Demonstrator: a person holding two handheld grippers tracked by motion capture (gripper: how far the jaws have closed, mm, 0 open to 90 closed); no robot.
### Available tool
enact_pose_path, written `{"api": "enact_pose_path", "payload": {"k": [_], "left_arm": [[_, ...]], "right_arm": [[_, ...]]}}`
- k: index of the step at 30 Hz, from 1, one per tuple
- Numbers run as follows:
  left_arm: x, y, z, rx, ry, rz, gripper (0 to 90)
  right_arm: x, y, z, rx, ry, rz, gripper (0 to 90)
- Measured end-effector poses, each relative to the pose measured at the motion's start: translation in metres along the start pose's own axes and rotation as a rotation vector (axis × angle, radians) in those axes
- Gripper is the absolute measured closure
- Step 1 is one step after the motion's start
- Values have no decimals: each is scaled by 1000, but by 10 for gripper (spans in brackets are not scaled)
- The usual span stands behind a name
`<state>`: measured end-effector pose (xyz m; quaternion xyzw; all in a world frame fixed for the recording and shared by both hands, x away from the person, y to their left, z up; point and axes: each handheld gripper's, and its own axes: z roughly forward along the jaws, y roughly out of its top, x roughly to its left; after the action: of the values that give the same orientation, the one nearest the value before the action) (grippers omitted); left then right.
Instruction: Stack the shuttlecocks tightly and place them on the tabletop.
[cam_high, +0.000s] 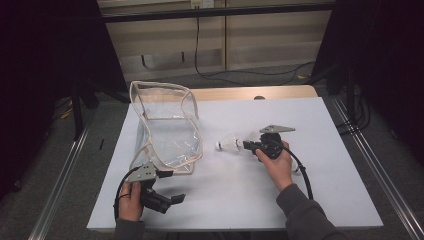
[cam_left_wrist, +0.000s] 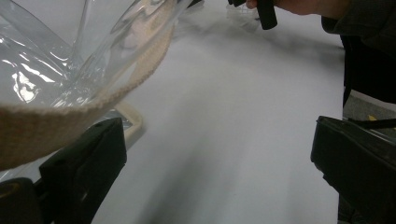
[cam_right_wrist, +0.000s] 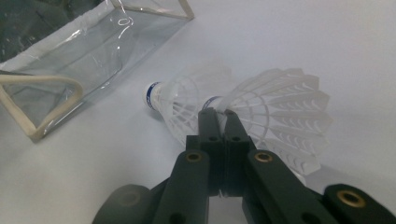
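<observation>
Two white shuttlecocks lie side by side on the white table top. One shuttlecock rests free, its cork toward the clear bag. My right gripper is shut on the second shuttlecock, pinching its skirt near the cork. In the high view the right gripper sits mid-table with the shuttlecocks just left of it. My left gripper is open at the front left, beside the bag's near corner. The bag's beige trim hangs over its left jaw, and nothing is between the jaws.
The clear bag with beige edging stands open on the table's left half. A wooden table edge shows behind the white top. Metal rails run along both sides, and cables lie on the floor beyond.
</observation>
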<state>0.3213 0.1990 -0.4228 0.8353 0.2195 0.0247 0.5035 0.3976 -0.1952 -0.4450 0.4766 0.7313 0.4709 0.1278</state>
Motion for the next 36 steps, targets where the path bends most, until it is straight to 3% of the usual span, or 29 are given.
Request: {"api": "enact_pose_path", "payload": {"k": [13, 36], "left_arm": [[0, 0, 0, -1, -2, -1, 35], [1, 0, 1, 0, -2, 0, 35]], "right_arm": [[4, 5, 4, -9, 65, 0, 896], [8, 6, 15, 12, 85, -18, 892]]}}
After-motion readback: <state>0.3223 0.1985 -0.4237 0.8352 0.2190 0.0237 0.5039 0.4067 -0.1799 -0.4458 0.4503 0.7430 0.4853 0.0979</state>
